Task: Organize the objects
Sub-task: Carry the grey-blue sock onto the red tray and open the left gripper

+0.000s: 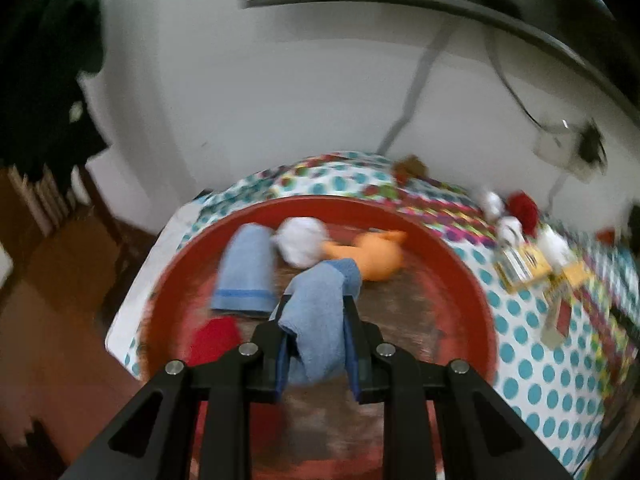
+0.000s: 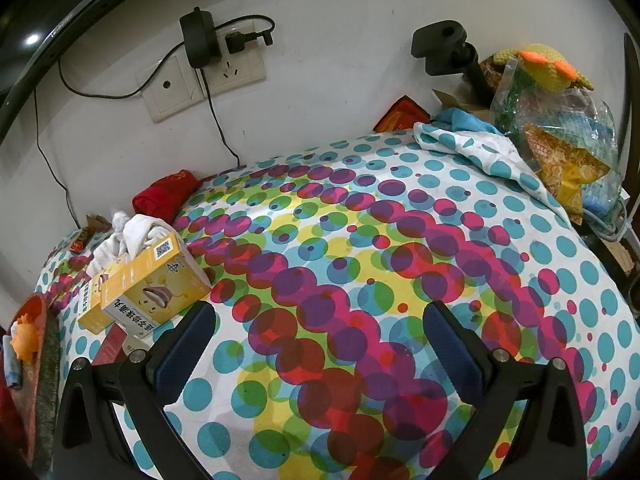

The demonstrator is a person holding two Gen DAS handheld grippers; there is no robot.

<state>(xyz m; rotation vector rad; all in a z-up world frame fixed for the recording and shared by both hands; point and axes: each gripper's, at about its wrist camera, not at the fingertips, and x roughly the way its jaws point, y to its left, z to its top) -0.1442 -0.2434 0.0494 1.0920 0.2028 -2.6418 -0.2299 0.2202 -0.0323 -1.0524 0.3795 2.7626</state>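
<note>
White wall and a polka-dot tablecloth [image 2: 360, 240] form the setting; the cloth is seen to cover the whole work surface. Largest upon it is a red basin [image 1: 460, 280], shown at centre in the left wrist view, into which items are evidently being gathered: a folded blue towel [image 1: 244, 272] at 10 o'clock, a white bundle [image 1: 302, 240] at 12 o'clock, an orange toy [image 1: 376, 258] at 1 o'clock, and a red item [image 1: 214, 338] at 8 o'clock near the rim. A blue cloth [image 1: 320, 312] is pinched between the pressed-together fingers of the left gripper [image 1: 316, 300] and hangs over the basin's middle, presumably so that it can be dropped inside; the bare basin floor at 4 o'clock offers room. The right gripper [image 2: 320, 316] is held spread and empty above open tablecloth. Remaining items are seen at its 10 o'clock: a yellow box [image 2: 156, 292], white cloths [image 2: 132, 232] behind it, and a red cloth [image 2: 164, 196] against the wall. The table's left edge lies close beside the basin.
</note>
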